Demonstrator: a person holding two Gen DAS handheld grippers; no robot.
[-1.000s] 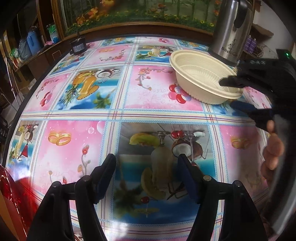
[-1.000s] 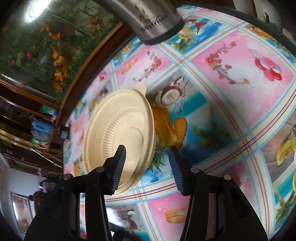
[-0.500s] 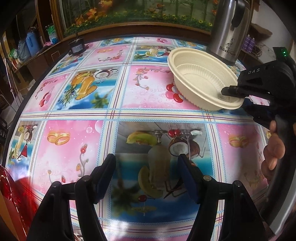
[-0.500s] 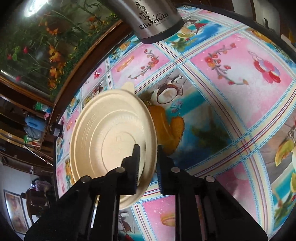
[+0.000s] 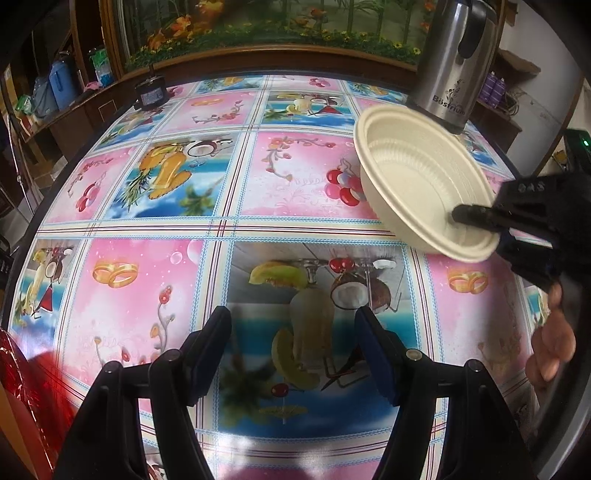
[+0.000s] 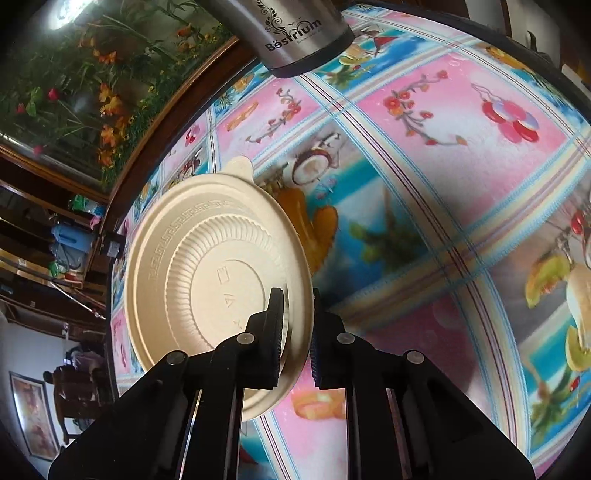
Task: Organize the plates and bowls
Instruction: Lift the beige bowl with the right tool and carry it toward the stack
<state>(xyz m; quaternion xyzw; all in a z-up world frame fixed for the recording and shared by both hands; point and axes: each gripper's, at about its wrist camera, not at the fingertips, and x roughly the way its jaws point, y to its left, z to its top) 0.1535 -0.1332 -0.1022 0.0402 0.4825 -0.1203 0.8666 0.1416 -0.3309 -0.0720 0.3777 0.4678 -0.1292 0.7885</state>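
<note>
A cream ribbed bowl (image 5: 413,173) (image 6: 210,273) hangs tilted over the table's right side. My right gripper (image 6: 297,332) is shut on its near rim, one finger inside the bowl and one outside; it enters the left wrist view (image 5: 491,229) from the right, held by a hand (image 5: 550,343). My left gripper (image 5: 293,350) stands open above the tablecloth near the front edge, with nothing between its fingers.
A colourful fruit-print tablecloth (image 5: 177,229) covers the table. A steel kettle (image 5: 454,59) (image 6: 291,29) stands at the back right, just behind the bowl. A small dark box (image 5: 149,94) sits at the back left edge. Something red (image 5: 22,384) lies at the front left.
My right gripper closed on the bowl's rim, then lifted and tipped the bowl off the table. The left gripper stayed put.
</note>
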